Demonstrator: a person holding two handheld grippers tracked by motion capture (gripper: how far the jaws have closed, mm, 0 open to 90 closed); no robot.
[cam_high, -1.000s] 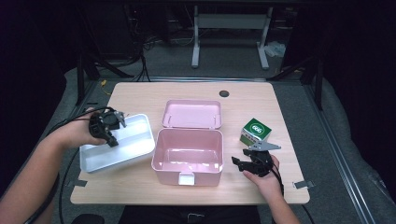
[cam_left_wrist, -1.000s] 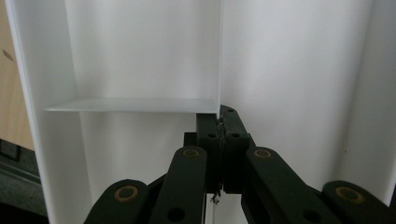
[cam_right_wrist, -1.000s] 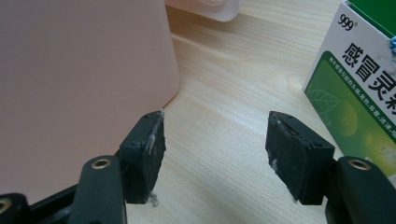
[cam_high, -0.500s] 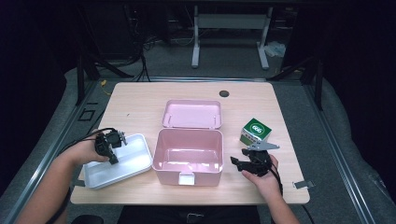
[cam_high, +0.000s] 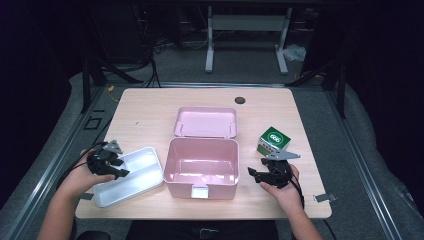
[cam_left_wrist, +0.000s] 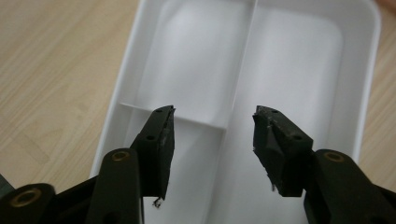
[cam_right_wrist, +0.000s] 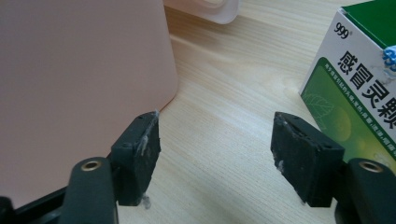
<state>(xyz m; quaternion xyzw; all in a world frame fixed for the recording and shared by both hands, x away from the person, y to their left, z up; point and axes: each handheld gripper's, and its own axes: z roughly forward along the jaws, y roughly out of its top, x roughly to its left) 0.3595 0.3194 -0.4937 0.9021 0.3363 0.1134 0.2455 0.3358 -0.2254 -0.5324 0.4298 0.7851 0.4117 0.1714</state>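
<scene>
High view: a pale wooden worktop fills the middle of the frame. At its centre sits a pink box, empty, with its lid folded back flat behind it. At lower left lies a white tray with a divider — nothing in either part. The left claw hangs over the tray's left end, held in a hand. At lower right the right claw points toward the pink box's right wall; just behind it stands a green-and-white carton.

Left gripper view: the jaws stand apart above the white tray, gripping nothing; its compartments are bare.

Right gripper view: the jaws stand apart over bare worktop — pink box wall at left, the carton at the right edge.
</scene>
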